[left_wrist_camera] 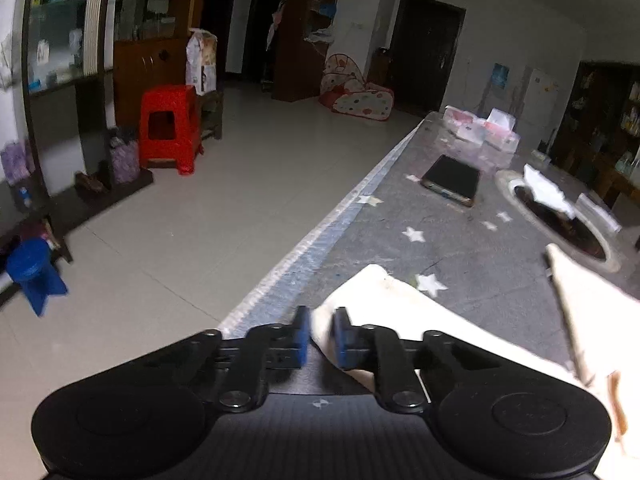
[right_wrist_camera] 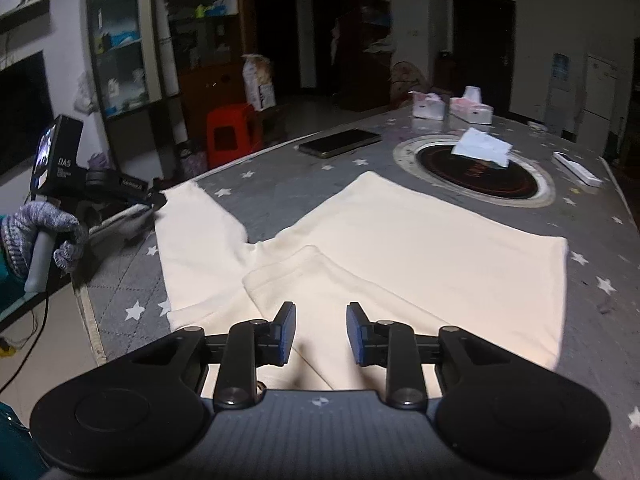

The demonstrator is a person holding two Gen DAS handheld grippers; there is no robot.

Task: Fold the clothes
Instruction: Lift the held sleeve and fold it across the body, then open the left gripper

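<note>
My left gripper (left_wrist_camera: 321, 330) pinches the cream shirt (right_wrist_camera: 400, 240) sleeve cuff thinly; a tug could slip it. My right gripper (right_wrist_camera: 321, 330) hangs open, empty, above the folded sleeve (right_wrist_camera: 320, 280).

Only "DAS" can be read, printed in white on the black body of the left gripper (right_wrist_camera: 154, 200); smaller lettering is illegible.

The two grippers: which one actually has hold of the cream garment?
The left gripper: its blue pads pinch a corner of the cream garment. The right gripper hangs open above it.
</note>
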